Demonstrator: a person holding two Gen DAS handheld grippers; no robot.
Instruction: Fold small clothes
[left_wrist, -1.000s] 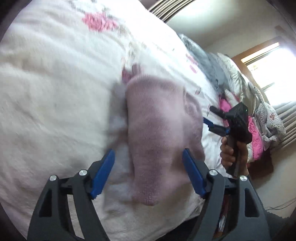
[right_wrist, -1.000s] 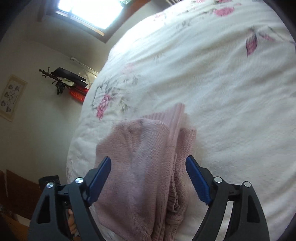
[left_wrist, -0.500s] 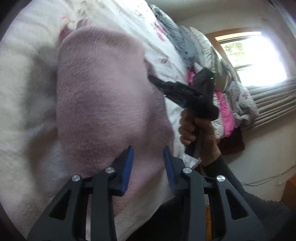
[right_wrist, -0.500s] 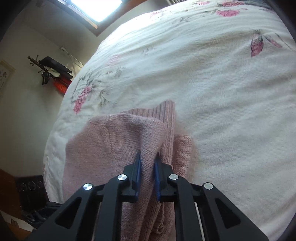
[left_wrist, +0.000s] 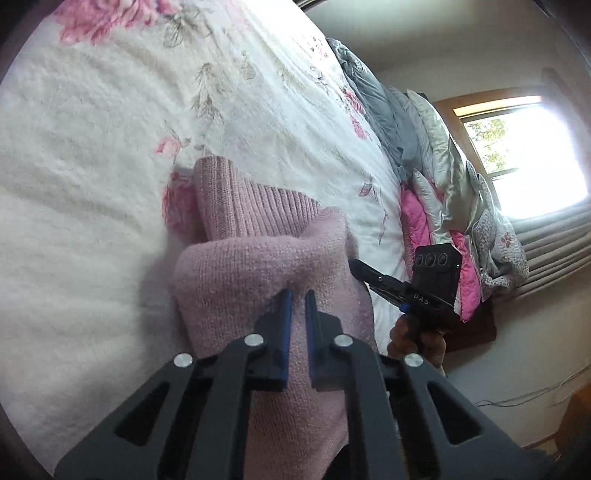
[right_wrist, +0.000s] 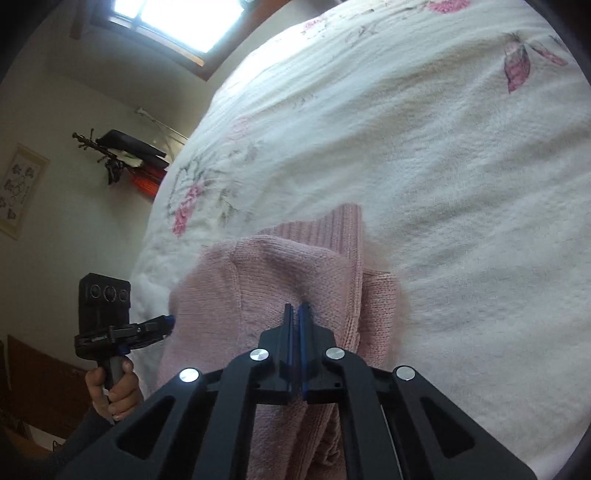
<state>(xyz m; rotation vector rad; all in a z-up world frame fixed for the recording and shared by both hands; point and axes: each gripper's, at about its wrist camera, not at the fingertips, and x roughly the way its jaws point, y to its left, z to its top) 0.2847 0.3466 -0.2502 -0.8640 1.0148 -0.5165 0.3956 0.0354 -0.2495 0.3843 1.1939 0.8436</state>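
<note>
A small pink knitted sweater (left_wrist: 236, 266) lies bunched near the edge of a bed covered by a white floral blanket (left_wrist: 92, 147). Its ribbed hem (left_wrist: 255, 206) sticks out on the far side. My left gripper (left_wrist: 297, 295) is shut on a pinched fold of the pink knit. Seen from the other side, the sweater (right_wrist: 295, 269) has a raised fold in the grip of my right gripper (right_wrist: 296, 308), which is shut on it. Each view shows the other gripper at the sweater's side: the right gripper (left_wrist: 354, 265) and the left gripper (right_wrist: 168, 319), both held by a hand.
A pile of grey, white and pink bedding (left_wrist: 436, 184) lies along the far side of the bed under a bright window (left_wrist: 524, 155). A wall rack with dark items (right_wrist: 125, 155) and a framed picture (right_wrist: 20, 188) hang beyond the bed. The blanket (right_wrist: 443, 166) stretches wide ahead.
Both grippers went from wide open around the sweater to shut on pinched folds of it. The knit has bunched up and lifted between them.
</note>
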